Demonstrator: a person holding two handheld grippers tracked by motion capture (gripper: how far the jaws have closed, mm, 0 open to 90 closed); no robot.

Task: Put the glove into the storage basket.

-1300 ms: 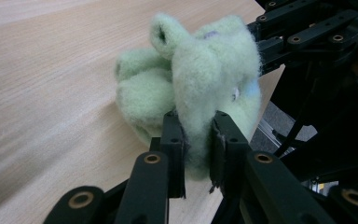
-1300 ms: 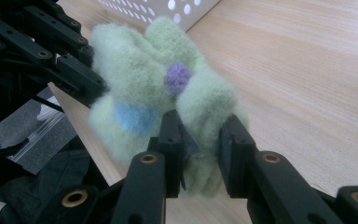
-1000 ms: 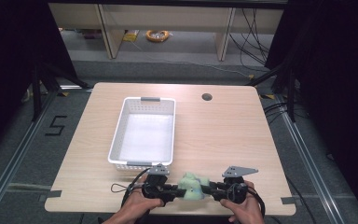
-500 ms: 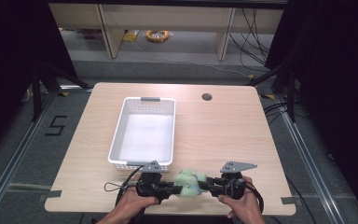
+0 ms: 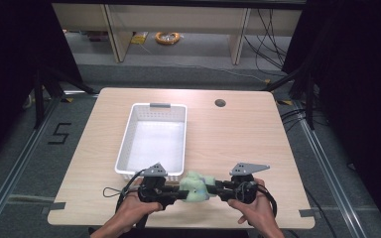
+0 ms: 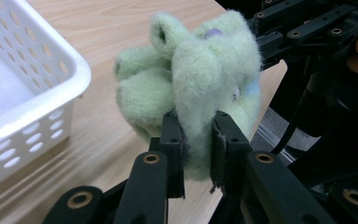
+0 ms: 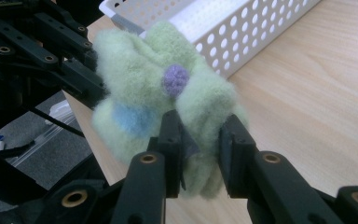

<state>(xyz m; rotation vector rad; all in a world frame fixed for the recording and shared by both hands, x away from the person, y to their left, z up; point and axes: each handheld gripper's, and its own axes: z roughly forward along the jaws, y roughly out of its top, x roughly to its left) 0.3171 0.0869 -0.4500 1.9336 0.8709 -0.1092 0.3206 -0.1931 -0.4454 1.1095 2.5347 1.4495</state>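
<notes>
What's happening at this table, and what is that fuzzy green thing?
A person holds a two-jaw gripper in each hand. The left gripper and the right gripper are both clamped on a soft green plush toy, one from each side, near the front edge of the wooden table. A white perforated basket sits just behind the toy, and nothing can be seen in it.

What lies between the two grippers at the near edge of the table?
A green fluffy toy, pinched from both sides by the left gripper and the right gripper; the high view shows it.
</notes>
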